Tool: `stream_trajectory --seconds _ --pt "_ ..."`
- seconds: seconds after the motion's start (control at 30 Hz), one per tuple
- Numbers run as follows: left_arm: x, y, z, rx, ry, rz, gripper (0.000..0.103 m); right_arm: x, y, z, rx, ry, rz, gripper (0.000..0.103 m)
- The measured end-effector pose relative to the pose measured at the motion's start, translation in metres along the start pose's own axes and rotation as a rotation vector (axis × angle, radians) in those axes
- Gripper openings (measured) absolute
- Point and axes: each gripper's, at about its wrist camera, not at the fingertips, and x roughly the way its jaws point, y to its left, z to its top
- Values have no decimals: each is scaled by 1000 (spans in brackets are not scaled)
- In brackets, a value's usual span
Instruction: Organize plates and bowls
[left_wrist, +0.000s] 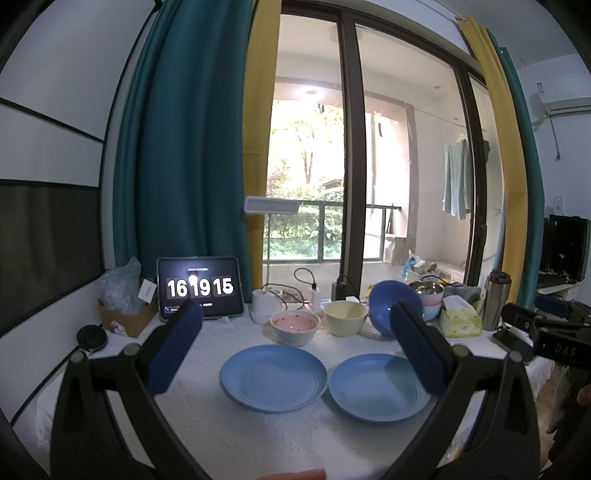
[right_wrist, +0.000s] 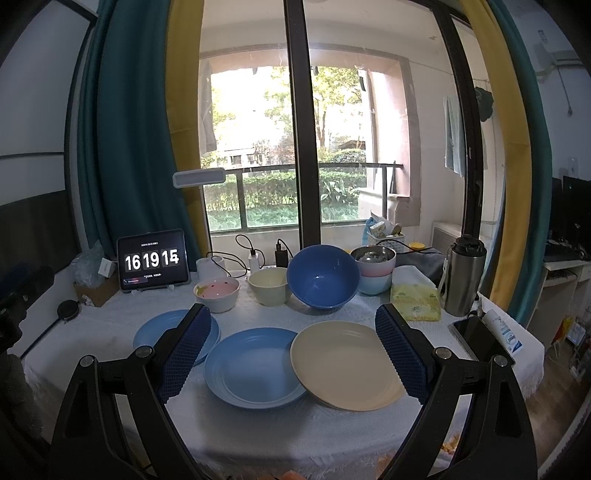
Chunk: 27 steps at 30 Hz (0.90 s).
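Two blue plates lie side by side on the white-clothed table; in the right wrist view they sit left and centre, with a cream plate overlapping the centre one's right edge. Behind stand a pink-lined bowl, a pale yellow bowl and a tilted dark blue bowl. My left gripper is open above the blue plates. My right gripper is open above the centre and cream plates.
A tablet clock, white cup, chargers and cables line the back. Stacked bowls, tissue pack, steel flask, phone and tube stand right. A cardboard box sits left.
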Motion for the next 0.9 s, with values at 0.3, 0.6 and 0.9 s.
stream_trajectory --seconds 0.3,0.6,0.9 --pt "0 1 1 -1 -1 2 102 0 -1 0 1 5 -1 93" --pt "6 1 -1 -1 22 -9 102 6 -2 -1 5 27 -3 93" --pt "30 -25 -8 41 72 -60 102 23 -18 -12 42 72 -7 93"
